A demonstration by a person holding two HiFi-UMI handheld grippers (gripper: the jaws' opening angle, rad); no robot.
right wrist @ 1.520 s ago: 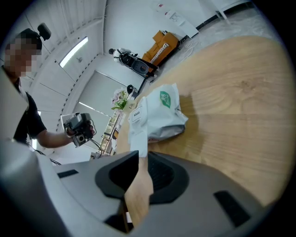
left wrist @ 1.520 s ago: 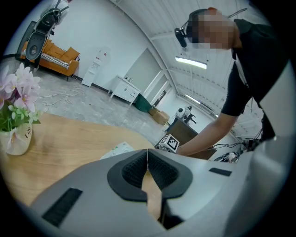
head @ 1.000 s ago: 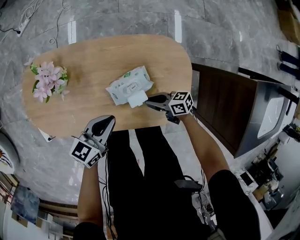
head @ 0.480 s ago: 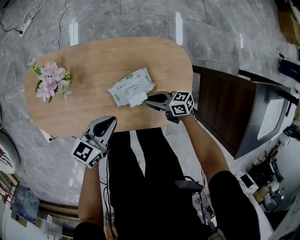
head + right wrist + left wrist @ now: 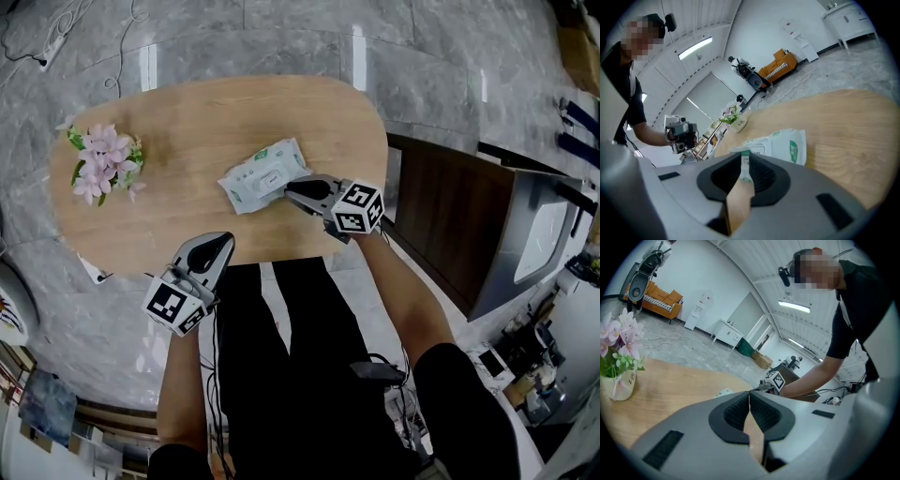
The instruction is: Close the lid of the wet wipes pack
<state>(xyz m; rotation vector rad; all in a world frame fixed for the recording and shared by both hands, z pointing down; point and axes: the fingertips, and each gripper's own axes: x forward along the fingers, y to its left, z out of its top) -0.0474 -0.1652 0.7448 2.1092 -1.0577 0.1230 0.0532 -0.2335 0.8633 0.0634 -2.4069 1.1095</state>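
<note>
Head view: white-and-green soft wet wipes pack (image 5: 261,174) lies mid oval wooden table (image 5: 187,122); right gripper (image 5: 289,188), jaws together, has its tips at the pack's 4 o'clock edge. Left gripper (image 5: 223,242), jaws together and empty, hovers at the table's 6 o'clock edge.

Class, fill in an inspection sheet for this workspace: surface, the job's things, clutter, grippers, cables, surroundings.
Surface: oval wooden table, light grain.
Job's things: wet wipes pack lies flat towards the table's near edge. Its lid looks folded down, but the latch cannot be judged.
Clutter: pot of pink flowers at the table's left end, apart from the pack.
Grippers: right gripper has its jaws together, tips at the pack's near edge. Left gripper has its jaws together, empty, at the table's near edge.
Cables: loose cables on the floor beyond the table.
Surroundings: grey marble floor; dark cabinet to the right.
</note>
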